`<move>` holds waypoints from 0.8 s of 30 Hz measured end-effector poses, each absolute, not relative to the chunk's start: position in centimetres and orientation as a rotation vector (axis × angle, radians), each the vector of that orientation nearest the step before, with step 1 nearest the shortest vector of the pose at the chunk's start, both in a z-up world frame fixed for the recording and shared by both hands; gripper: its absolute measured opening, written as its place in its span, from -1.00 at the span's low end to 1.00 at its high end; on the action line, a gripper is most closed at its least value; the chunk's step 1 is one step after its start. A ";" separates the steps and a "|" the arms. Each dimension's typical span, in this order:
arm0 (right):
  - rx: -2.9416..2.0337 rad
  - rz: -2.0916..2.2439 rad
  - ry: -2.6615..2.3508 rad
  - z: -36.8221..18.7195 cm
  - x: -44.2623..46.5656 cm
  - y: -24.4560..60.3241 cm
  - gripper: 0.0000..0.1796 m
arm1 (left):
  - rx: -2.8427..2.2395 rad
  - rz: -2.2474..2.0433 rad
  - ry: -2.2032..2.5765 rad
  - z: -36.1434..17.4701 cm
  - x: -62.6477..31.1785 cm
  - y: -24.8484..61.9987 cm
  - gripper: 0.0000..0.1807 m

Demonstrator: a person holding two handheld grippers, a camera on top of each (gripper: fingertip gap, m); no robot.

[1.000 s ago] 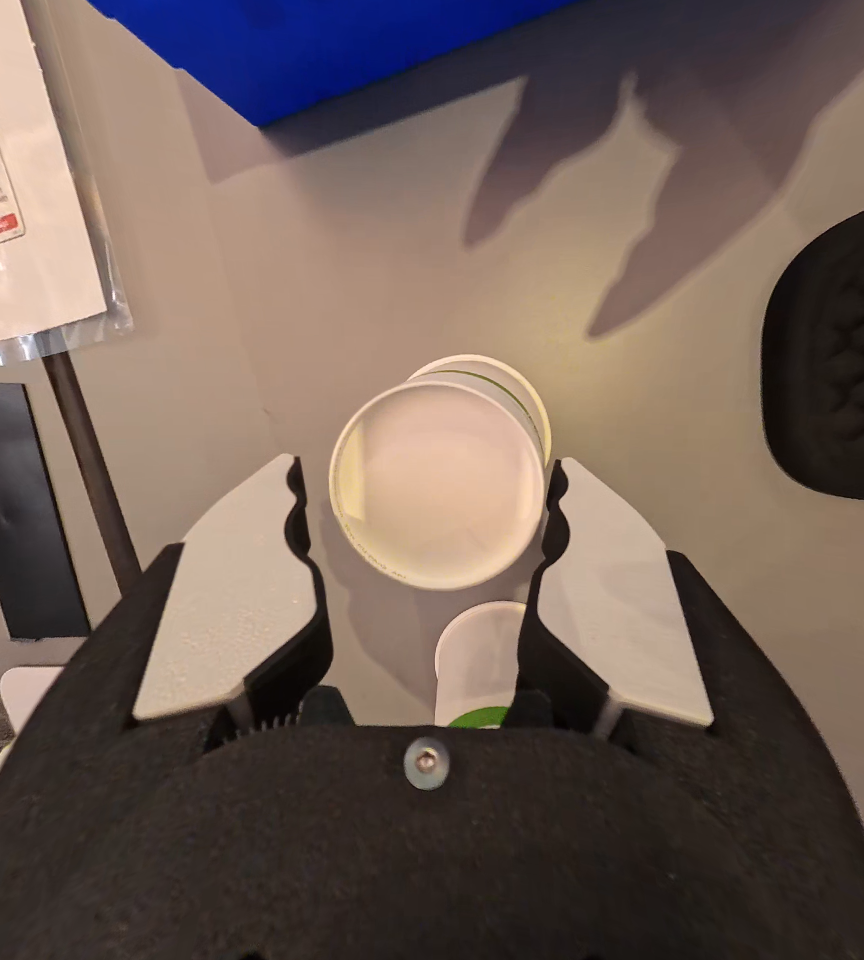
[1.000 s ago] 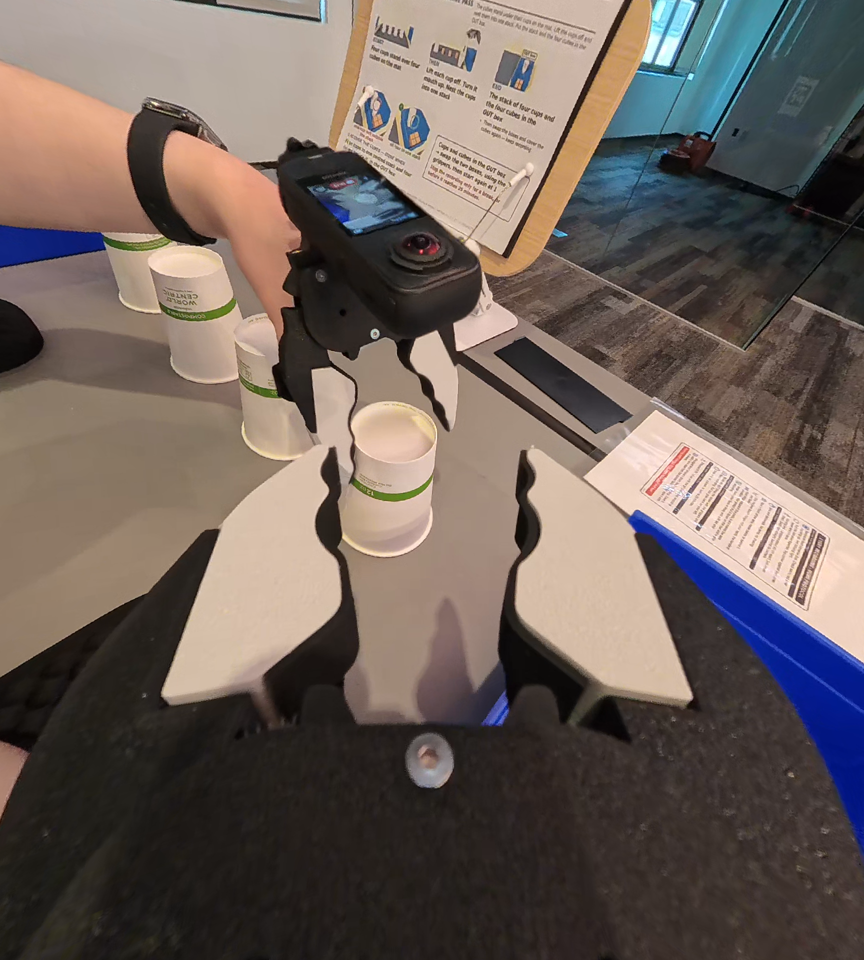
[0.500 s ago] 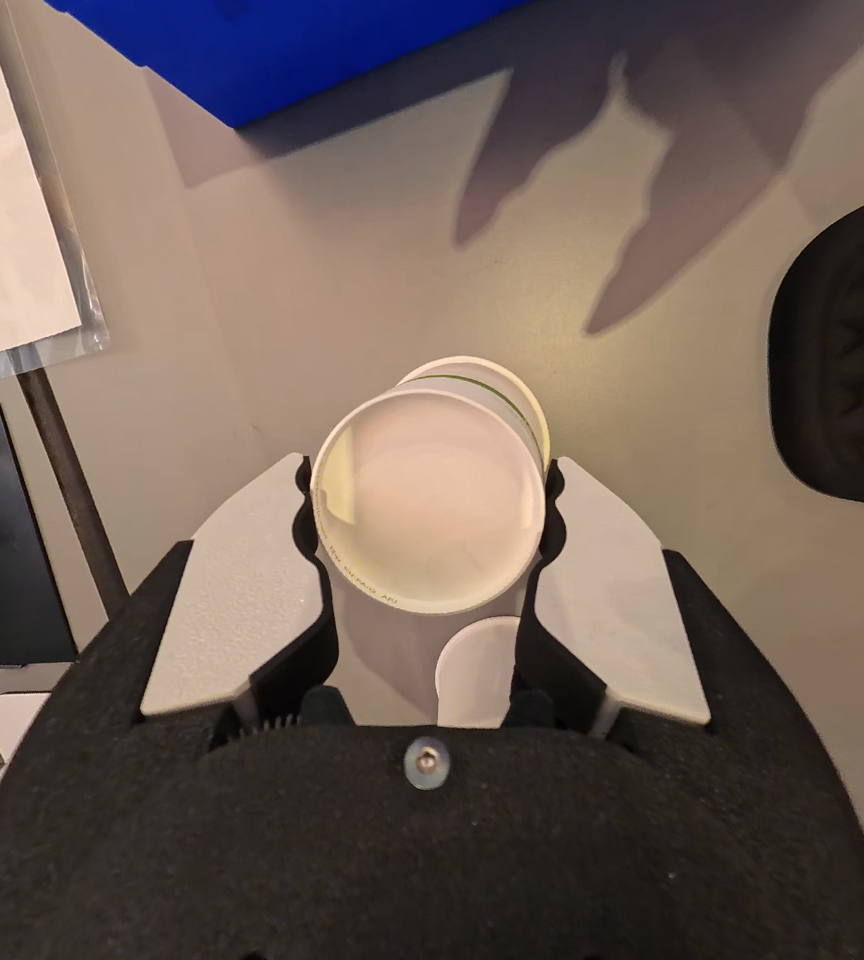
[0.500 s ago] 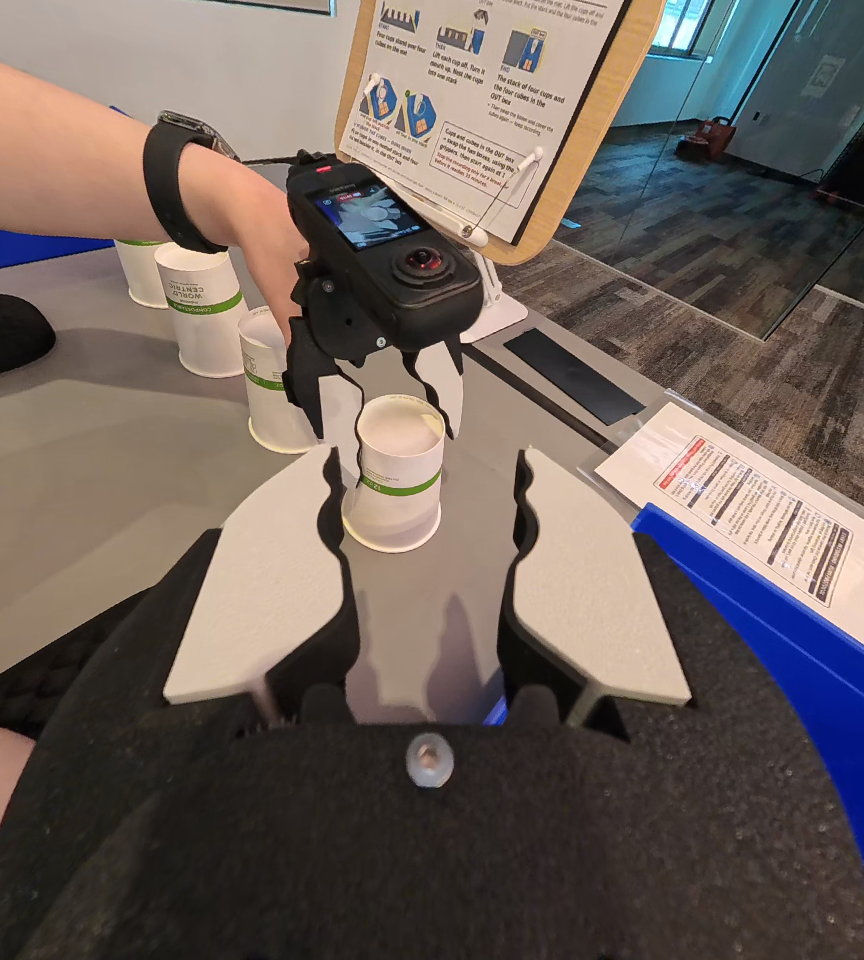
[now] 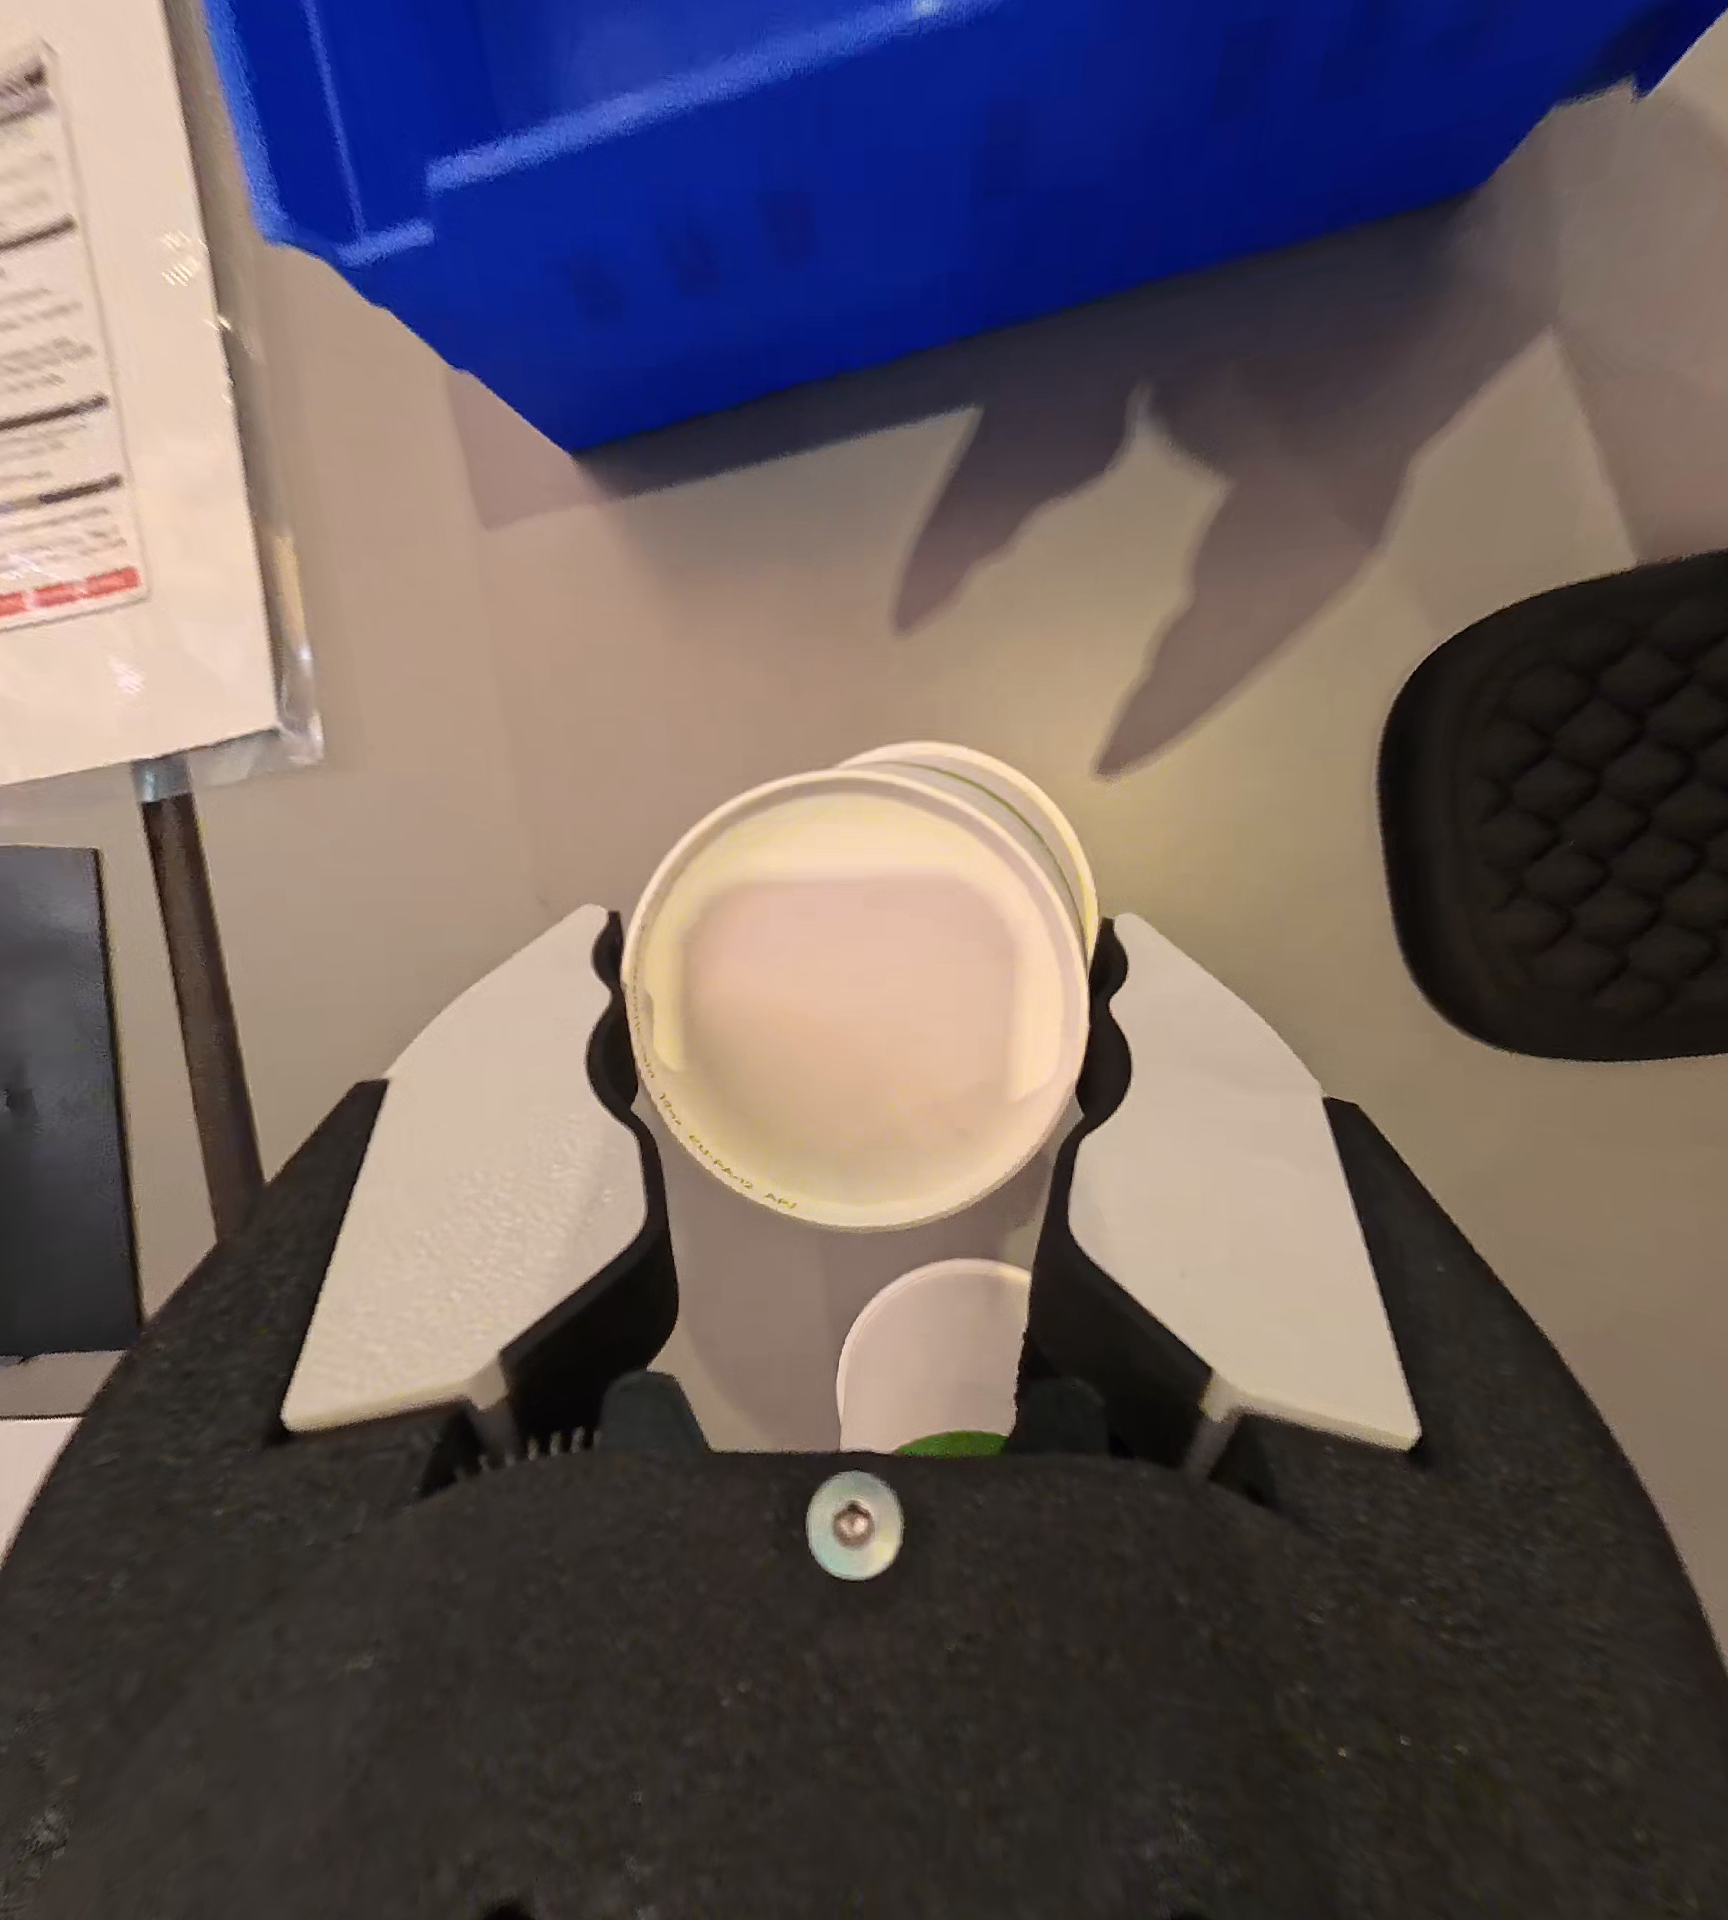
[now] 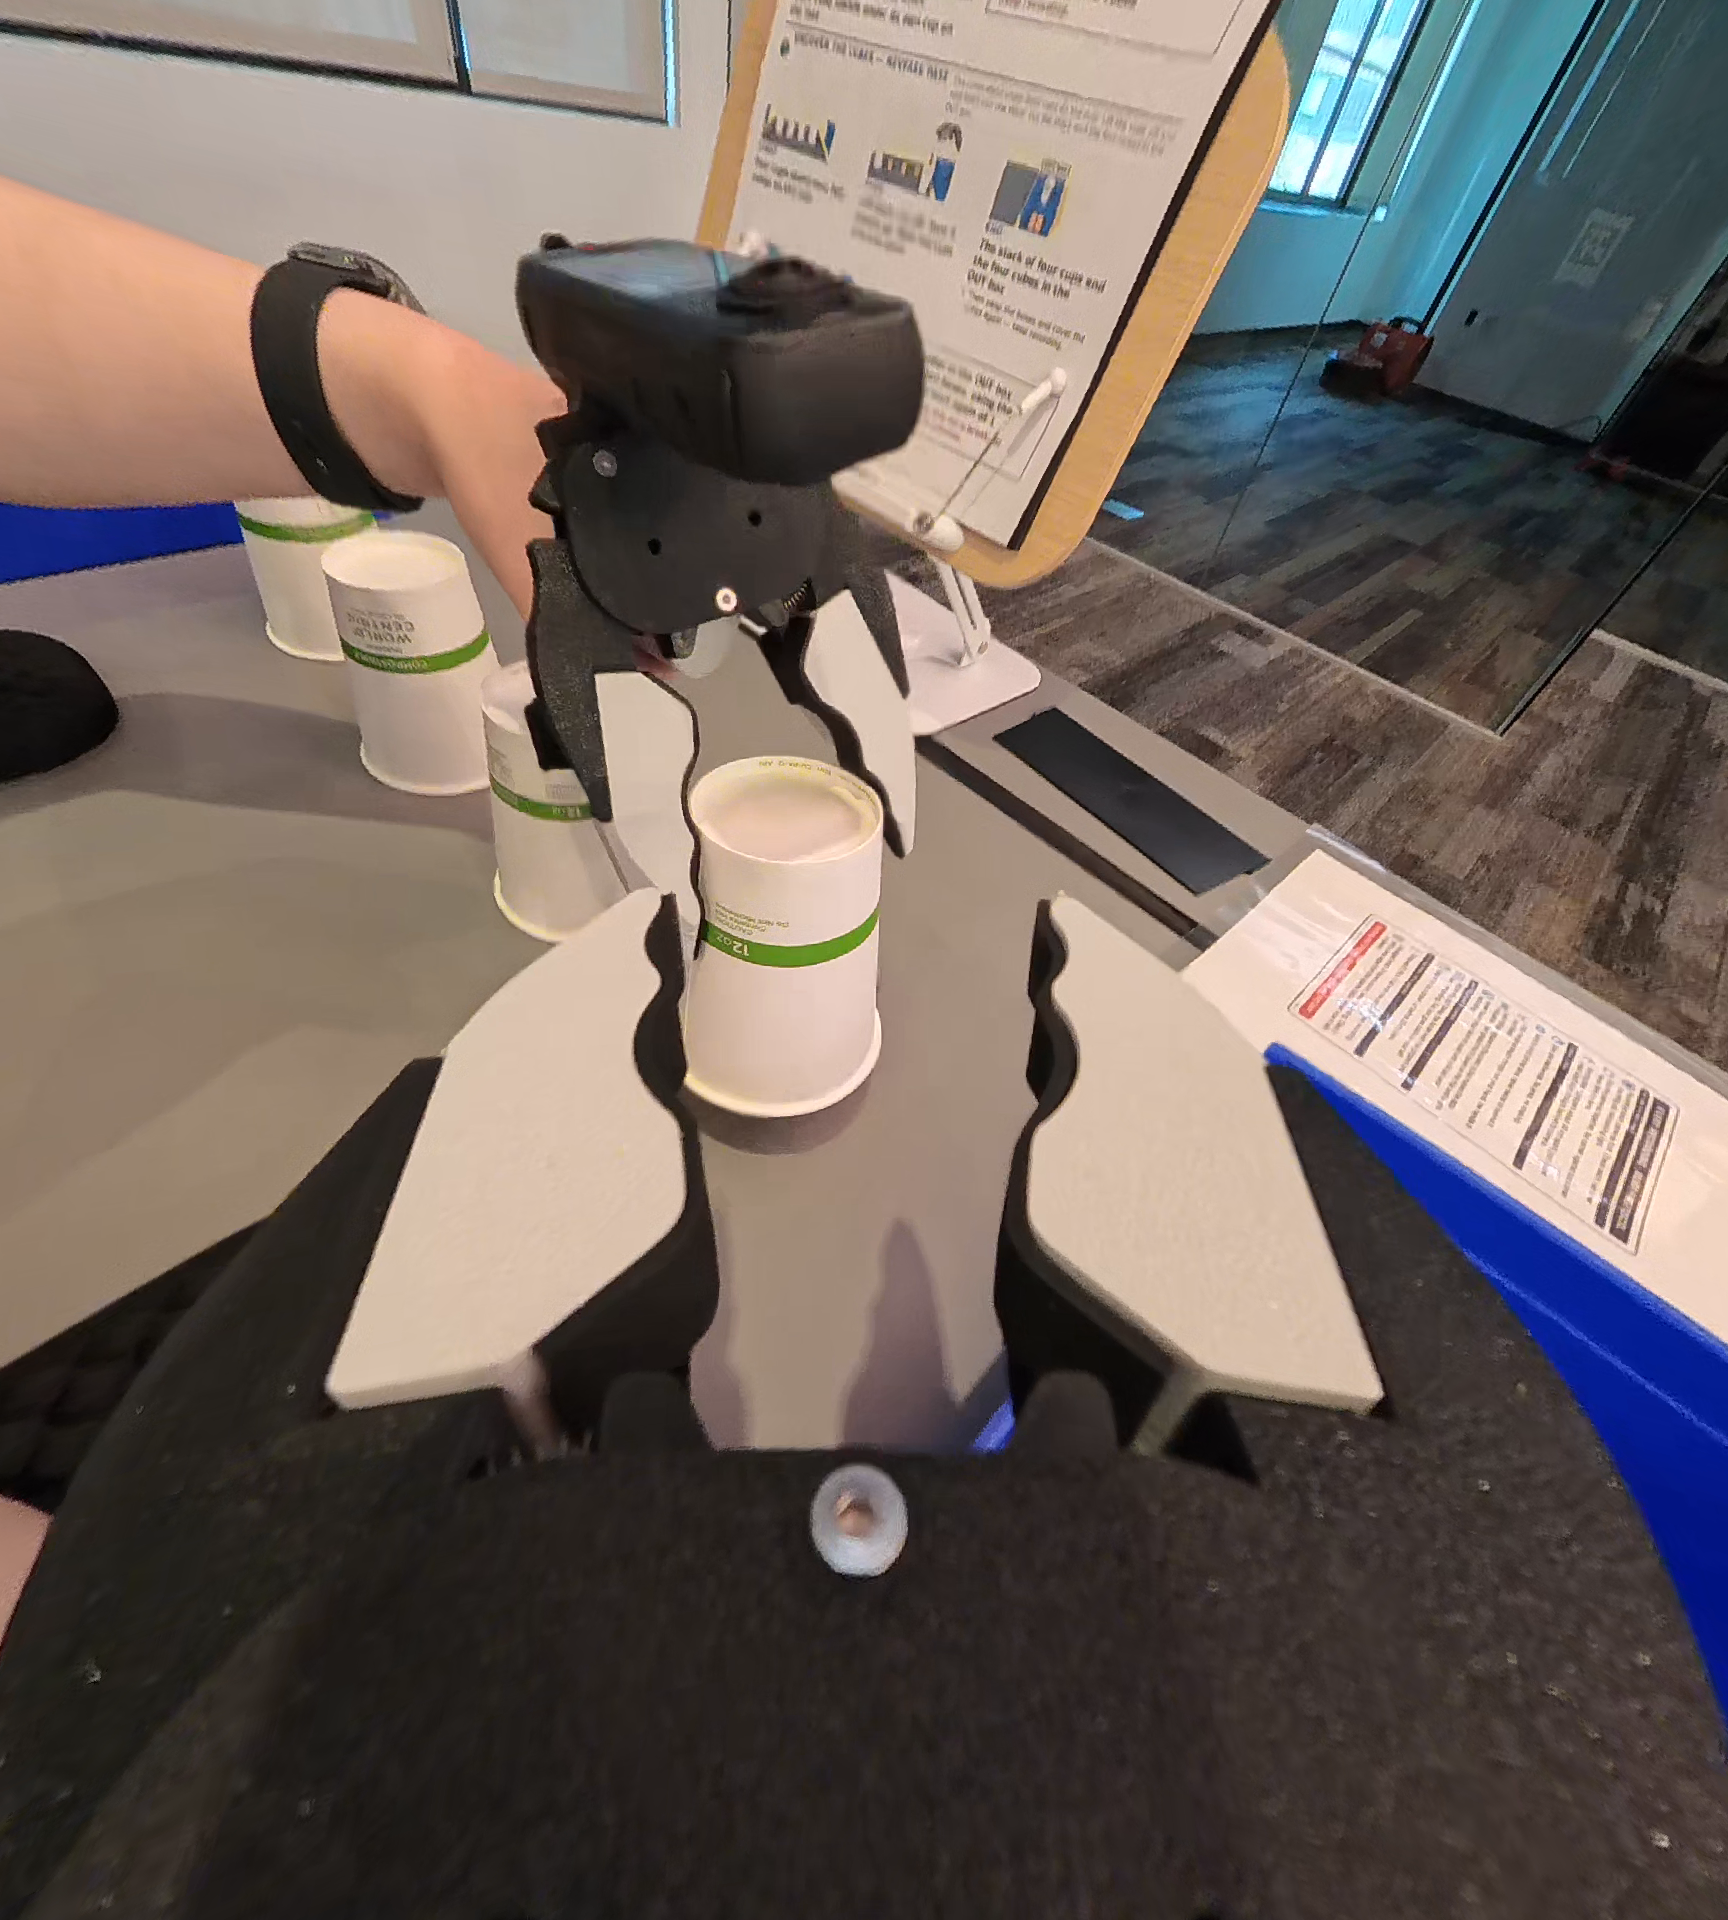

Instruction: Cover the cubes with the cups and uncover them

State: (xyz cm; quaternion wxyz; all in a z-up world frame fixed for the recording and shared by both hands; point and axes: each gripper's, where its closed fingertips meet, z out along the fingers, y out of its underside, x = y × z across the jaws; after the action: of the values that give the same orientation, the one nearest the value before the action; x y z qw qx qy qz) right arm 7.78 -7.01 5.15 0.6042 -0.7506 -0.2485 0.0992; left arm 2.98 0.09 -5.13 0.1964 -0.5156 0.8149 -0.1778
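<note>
Left tongs [image 5: 855,966] clenched on the front cup [image 5: 855,1039], 1 finger pressed to each side of its upturned base. Seen from the right wrist view, same left tongs [image 6: 766,810] reaching down from above onto the front cup [image 6: 787,987], black camera body directly over it, hand and banded wrist behind and to its left. Front cup upside down, white with a green band, wide rim flat on the grey worktop [image 6: 164,935].

Right tongs [image 6: 855,935] released and holding nothing, low on the near side of the front cup, left tip just beside its wall, right tip well apart from it.

Row of 3 more cups [image 6: 413,665] running back and left from the front cup, all upside down. Blue bin [image 6: 1618,1403] to the right of the front cup, printed sheet [image 6: 1514,1070] beyond that. Black pad [image 5: 1649,790] off to the front cup's other side.
</note>
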 end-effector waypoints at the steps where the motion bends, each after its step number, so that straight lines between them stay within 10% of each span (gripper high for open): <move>1: -1.715 0.230 -0.573 5.5 7.8 -7.1 -0.29 | -1.443 -0.538 2.263 -4.5 2.9 -0.1 -0.07; 24: -1.276 1.104 -0.257 14.0 4.3 -2.0 -0.40 | -1.262 -0.719 1.699 17.5 -3.6 3.4 -0.07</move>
State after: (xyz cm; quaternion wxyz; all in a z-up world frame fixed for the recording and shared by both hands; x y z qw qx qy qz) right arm 4.35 -1.99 13.96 0.6572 -0.5635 -0.1135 0.4875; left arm -3.57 3.42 17.54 0.4376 -0.5076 0.6835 -0.2893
